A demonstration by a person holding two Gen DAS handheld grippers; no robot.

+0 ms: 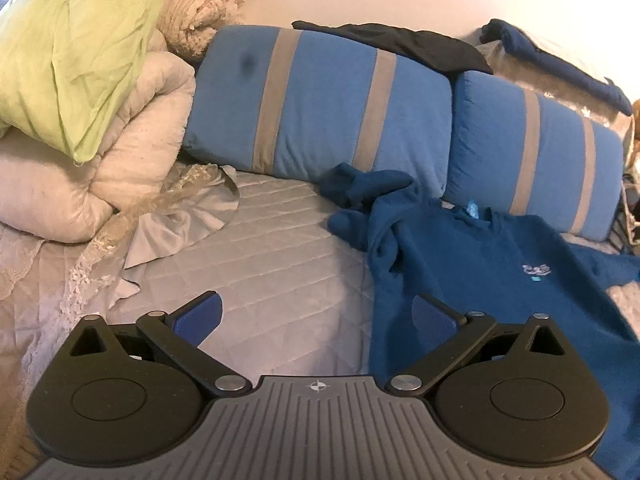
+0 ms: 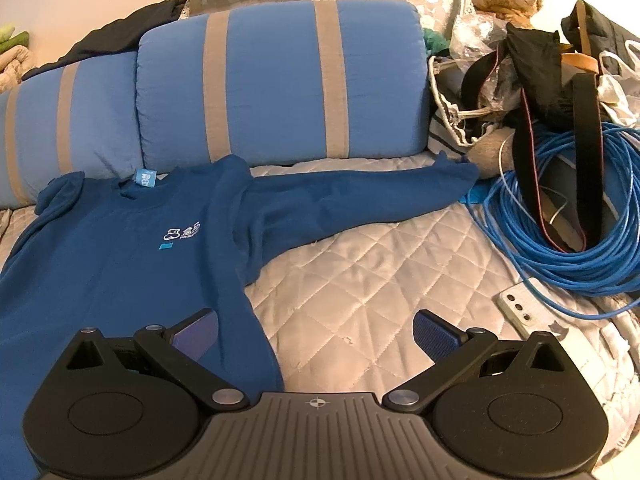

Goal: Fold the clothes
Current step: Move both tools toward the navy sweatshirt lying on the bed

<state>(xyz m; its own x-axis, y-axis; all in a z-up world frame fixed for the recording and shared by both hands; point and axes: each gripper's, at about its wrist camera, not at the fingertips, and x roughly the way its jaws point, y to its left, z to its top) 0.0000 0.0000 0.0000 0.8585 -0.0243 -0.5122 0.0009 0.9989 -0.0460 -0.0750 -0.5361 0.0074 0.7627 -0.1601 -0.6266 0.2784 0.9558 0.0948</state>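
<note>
Lying front-up on the quilted bedspread (image 2: 360, 264) is a blue sweatshirt (image 2: 120, 264), its collar toward the far striped pillows (image 2: 280, 80). One sleeve (image 2: 352, 196) stretches right toward a coil of blue cable (image 2: 560, 240); the other sleeve (image 1: 360, 196) is bunched at the left. Both the left gripper (image 1: 318, 316) and the right gripper (image 2: 316, 334) hover wide open, holding nothing, each over a near side edge of the sweatshirt.

— What's the garment?
— A dark blue sweatshirt (image 2: 120, 264), front up on the quilt, small white logo on the chest.
— The sleeves?
— One stretches flat toward two o'clock; the other (image 1: 360, 208) is bunched at ten.
</note>
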